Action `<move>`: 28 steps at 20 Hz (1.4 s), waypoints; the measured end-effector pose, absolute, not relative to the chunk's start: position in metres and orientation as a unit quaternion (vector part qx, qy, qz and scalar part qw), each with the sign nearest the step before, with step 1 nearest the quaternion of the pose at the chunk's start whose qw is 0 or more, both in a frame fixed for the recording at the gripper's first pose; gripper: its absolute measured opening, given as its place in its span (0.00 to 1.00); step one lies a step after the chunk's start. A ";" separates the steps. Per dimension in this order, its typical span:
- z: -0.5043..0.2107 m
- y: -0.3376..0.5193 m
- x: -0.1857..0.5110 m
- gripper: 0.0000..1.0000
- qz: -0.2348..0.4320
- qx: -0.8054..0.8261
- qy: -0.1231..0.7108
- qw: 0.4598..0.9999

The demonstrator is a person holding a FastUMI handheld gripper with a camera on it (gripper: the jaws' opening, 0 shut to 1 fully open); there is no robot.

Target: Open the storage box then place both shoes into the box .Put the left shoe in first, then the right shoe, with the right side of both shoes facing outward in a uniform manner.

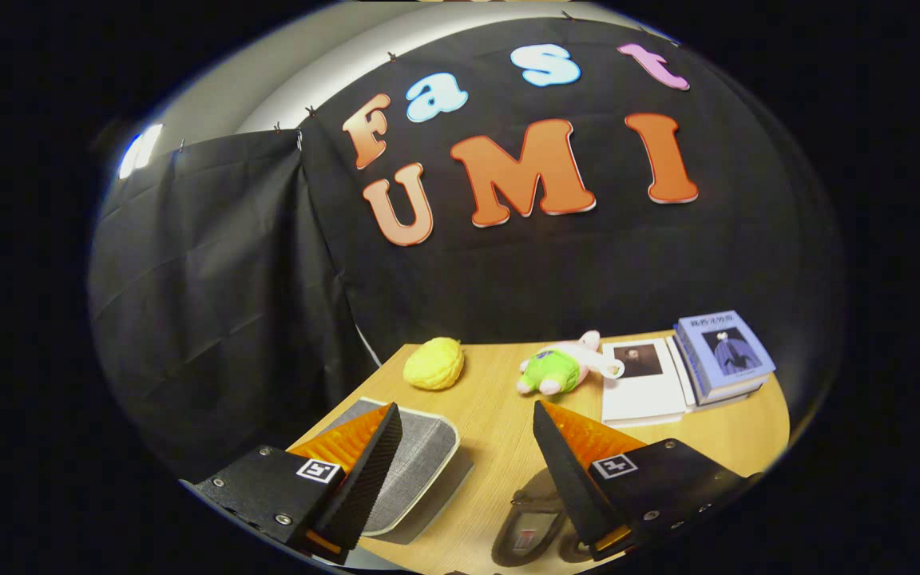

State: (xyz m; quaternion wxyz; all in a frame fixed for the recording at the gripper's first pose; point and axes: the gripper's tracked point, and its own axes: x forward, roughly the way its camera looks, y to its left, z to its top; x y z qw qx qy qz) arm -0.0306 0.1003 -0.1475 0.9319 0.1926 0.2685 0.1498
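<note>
1. Gripper [468,447] is hovering over the table [500,431], fingers spread wide and holding nothing
2. Grey storage box [420,463] is lying closed under one finger; its fabric lid looks light, best taken by the edge
3. Shoe [528,527] is lying beside the other finger, probably soft

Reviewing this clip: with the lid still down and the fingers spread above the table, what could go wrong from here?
1. The hand-held gripper hangs open with the grey fabric storage box off by one finger, its lid shut; a pinch might slip off the flat lid.
2. The dark slipper-style shoe lies partly hidden under the other finger, so its side is easy to misjudge.
3. The yellow lemon-shaped toy sits beyond the box, where a swinging lid may hit it.
</note>
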 end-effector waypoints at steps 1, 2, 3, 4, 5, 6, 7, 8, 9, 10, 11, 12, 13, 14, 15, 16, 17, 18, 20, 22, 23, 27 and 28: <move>-0.157 0.108 -0.033 0.98 0.156 0.202 0.284 0.924; -0.166 0.117 -0.035 0.99 0.163 0.213 0.299 0.916; -0.174 0.125 -0.037 0.99 0.171 0.222 0.314 0.907; -0.181 0.134 -0.041 0.99 0.177 0.232 0.328 0.898; -0.188 0.142 -0.041 0.98 0.186 0.242 0.341 0.889; -0.194 0.152 -0.043 0.99 0.192 0.253 0.355 0.879; -0.202 0.162 -0.044 0.98 0.203 0.266 0.373 0.865; -0.210 0.172 -0.048 0.98 0.211 0.284 0.392 0.849; -0.216 0.181 -0.050 0.98 0.216 0.305 0.409 0.832; -0.223 0.191 -0.051 0.98 0.218 0.325 0.424 0.817; -0.231 0.199 -0.050 0.98 0.221 0.341 0.439 0.802; -0.242 0.202 -0.057 0.98 0.221 0.353 0.453 0.788; -0.252 0.206 -0.061 0.98 0.220 0.363 0.468 0.775; -0.262 0.211 -0.065 0.98 0.218 0.370 0.485 0.762; -0.271 0.217 -0.067 0.98 0.218 0.376 0.498 0.750; -0.281 0.224 -0.068 0.98 0.217 0.381 0.510 0.740; -0.286 0.229 -0.068 0.98 0.220 0.388 0.516 0.731; -0.288 0.230 -0.067 0.98 0.219 0.396 0.521 0.724; -0.293 0.239 -0.063 0.98 0.225 0.412 0.524 0.711; -0.296 0.244 -0.067 0.98 0.228 0.428 0.538 0.689; -0.295 0.251 -0.068 0.98 0.230 0.441 0.539 0.679; -0.283 0.262 -0.071 0.97 0.245 0.469 0.538 0.657; -0.279 0.259 -0.072 0.95 0.240 0.472 0.540 0.654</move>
